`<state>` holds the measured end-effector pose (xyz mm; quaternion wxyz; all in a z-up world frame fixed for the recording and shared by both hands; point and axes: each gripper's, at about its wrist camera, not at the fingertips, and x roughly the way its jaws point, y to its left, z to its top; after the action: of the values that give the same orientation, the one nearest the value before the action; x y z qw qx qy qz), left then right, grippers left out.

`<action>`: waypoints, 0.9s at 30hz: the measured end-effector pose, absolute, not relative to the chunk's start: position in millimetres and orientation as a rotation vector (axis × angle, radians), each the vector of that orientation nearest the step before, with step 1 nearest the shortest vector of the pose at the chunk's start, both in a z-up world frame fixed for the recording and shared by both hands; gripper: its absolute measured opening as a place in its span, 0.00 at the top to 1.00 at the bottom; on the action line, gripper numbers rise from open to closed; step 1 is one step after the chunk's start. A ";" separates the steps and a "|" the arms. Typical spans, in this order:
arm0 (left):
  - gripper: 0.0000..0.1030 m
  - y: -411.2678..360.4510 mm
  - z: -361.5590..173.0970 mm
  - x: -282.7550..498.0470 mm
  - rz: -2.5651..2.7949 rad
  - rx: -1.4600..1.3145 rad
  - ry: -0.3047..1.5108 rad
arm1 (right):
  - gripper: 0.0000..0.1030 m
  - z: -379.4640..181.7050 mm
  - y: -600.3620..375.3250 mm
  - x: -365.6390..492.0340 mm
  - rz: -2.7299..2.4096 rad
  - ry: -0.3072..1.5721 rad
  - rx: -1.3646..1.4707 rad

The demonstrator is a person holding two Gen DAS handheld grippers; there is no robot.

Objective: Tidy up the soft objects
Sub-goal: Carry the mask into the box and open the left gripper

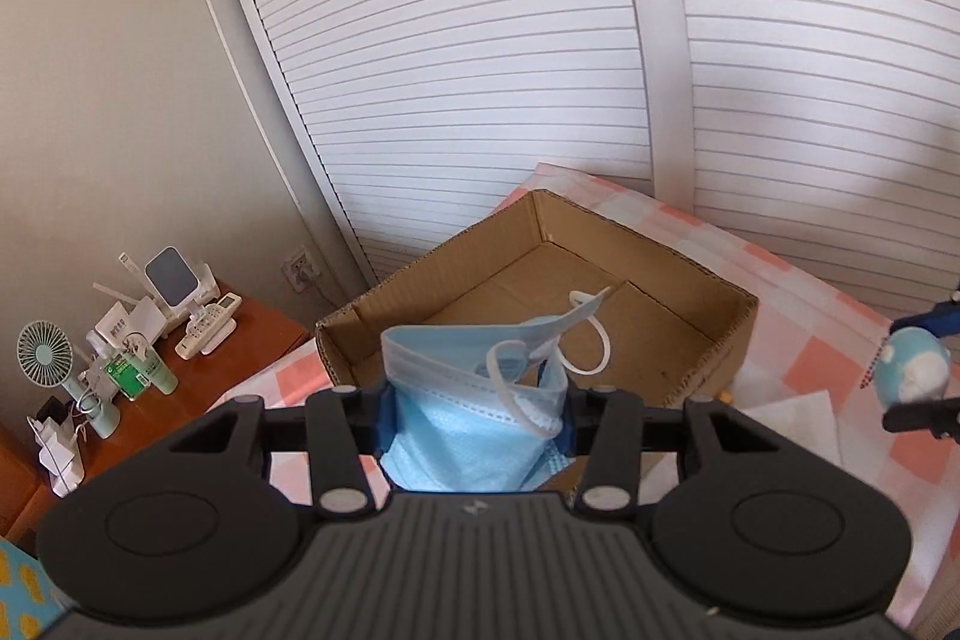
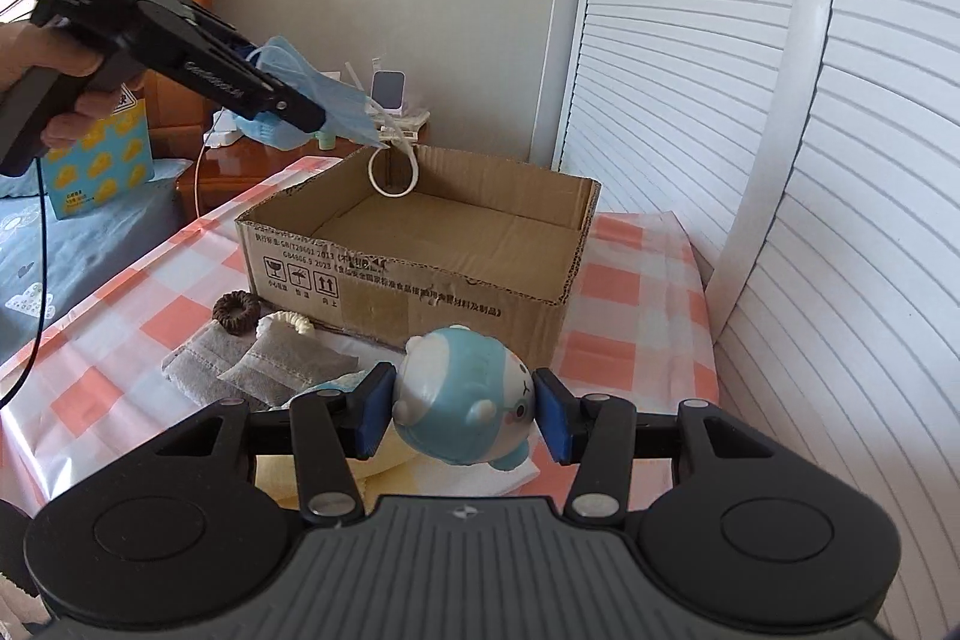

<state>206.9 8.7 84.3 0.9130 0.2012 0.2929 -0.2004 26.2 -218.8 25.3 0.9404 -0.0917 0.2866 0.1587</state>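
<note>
Right wrist: right claw (image 2: 463, 415) pinches toy (image 2: 462, 400); left claw (image 1: 477, 400) clamps masks (image 1: 474, 400), seemingly above box rim (image 2: 414, 274).

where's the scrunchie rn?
Right wrist view, lower left: the brown scrunchie lies on the checked tablecloth, beside the box's near-left corner, behind the grey cloths.

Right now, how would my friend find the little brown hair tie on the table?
Find the open cardboard box on the pink checked tablecloth. Look at the cloth by the box's near left corner, just beyond the folded grey towels. The brown scrunchie is the dark ruffled ring; its neighbour is cream-coloured.
</note>
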 end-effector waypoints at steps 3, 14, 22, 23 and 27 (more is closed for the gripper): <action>0.55 -2.4 76.7 234.9 -0.390 0.426 0.621 | 0.47 26.7 -223.7 32.4 0.328 0.579 -0.186; 0.50 -7.2 48.9 318.7 -0.320 0.342 0.699 | 0.47 21.4 -231.4 56.5 0.313 0.603 -0.176; 0.09 -0.6 49.3 328.4 -0.255 0.332 0.670 | 0.47 22.5 -232.2 59.6 0.284 0.615 -0.177; 0.09 0.7 51.0 325.5 -0.253 0.331 0.668 | 0.47 23.0 -231.3 59.7 0.281 0.616 -0.176; 0.07 3.9 57.5 303.4 -0.249 0.349 0.651 | 0.47 26.0 -225.7 57.7 0.284 0.618 -0.181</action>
<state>303.4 3.9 57.5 0.9250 0.1702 0.3173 -0.1215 57.7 -225.7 26.0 0.9387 -0.0886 0.3027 0.1393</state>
